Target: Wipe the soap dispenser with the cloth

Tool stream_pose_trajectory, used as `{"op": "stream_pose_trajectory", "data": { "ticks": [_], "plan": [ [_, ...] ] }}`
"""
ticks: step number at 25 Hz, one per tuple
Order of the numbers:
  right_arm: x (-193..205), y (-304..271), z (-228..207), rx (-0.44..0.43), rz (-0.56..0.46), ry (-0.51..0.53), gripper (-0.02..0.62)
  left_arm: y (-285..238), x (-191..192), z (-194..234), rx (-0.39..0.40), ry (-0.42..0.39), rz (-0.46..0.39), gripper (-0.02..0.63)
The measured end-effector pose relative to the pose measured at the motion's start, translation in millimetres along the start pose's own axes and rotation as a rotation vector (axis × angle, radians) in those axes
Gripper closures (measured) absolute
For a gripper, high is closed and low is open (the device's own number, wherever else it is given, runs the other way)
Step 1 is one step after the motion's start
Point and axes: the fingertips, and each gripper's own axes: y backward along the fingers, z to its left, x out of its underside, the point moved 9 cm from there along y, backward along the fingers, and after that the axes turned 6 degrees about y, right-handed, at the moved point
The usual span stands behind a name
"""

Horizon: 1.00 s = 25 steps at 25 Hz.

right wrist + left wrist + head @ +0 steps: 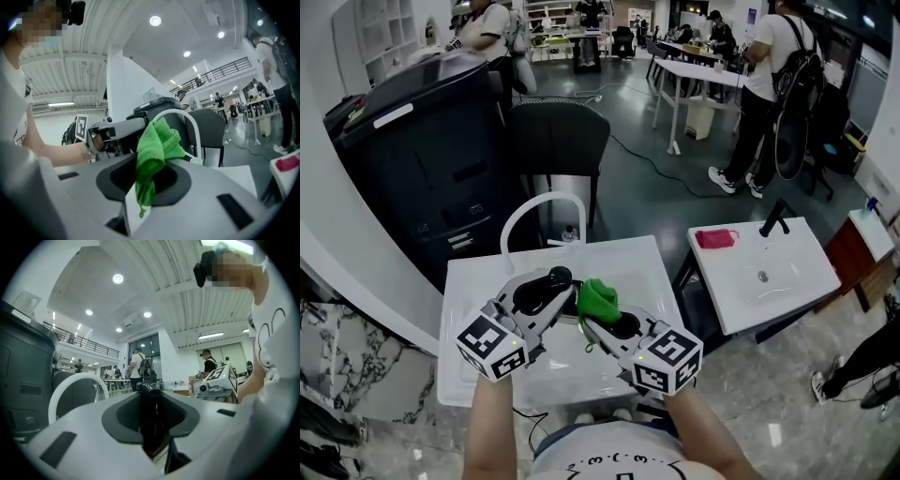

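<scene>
Soap dispenser (151, 413): sits in your left tool (551, 289), jaws part-closed onto its dark body, held in the air over the white sink (487, 281). The arched white faucet (517, 217) stands just behind.

Cloth (157, 140): pinched in your right tool (605, 314), jaws narrow on the fabric. It is just beside the dispenser in the head view; whether the two touch, you cannot tell from here.

Handling, as a judgement:
- Dispenser looks rigid and smooth-walled, so likely slippery, more so if any soap is on it. Probably light enough for one tool, but it may twist in the pads under sideways rubbing
- Keep your hold on the body, not the pump head; the head likely presses down and could squirt
- Cloth is soft, limp and very light. It gives no push-back of its own, so the bunched end must do the wiping

Looks:
- Dispenser: black or very dark, slim, with a pump head showing above the jaws in the left gripper view. Label or fill level too dark to read
- Cloth: bright green, nubbly towel-like weave, bunched in a lump above the jaws with a thin tail hanging below them
</scene>
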Motion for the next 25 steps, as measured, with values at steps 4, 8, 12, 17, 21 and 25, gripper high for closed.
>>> {"op": "stream_pose_trajectory", "data": {
  "ticks": [4, 8, 12, 17, 21, 25],
  "plan": [
    [13.2, -1.6, -2.7, 0.015, 0.063, -0.02, 0.52, 4.6, -1.5, 0.4, 0.003, 0.047, -0.055, 0.5],
    [27.1, -2.4, -4.4, 0.046, 0.121, -0.031, 0.52, 7.1, -4.6, -1.9, -0.007, 0.062, -0.089, 0.5],
    [31.5, -4.0, -4.7, 0.05, 0.145, -0.026, 0.52, 9.2, -4.5, -0.5, -0.009, 0.059, -0.086, 0.502],
    [19.1, 4.3, -8.4, 0.077, 0.1, -0.008, 0.52, 16.2, 3.0, -1.2, -0.013, 0.061, -0.067, 0.502],
    [-4.1, 6.9, -13.2, 0.078, 0.019, -0.002, 0.52, 18.3, 7.6, -1.6, -0.014, 0.059, -0.052, 0.502],
    [-17.5, 0.1, -14.2, 0.061, -0.051, -0.019, 0.52, 17.3, 11.1, -6.6, 0.002, 0.039, -0.031, 0.502]
  ]
}}
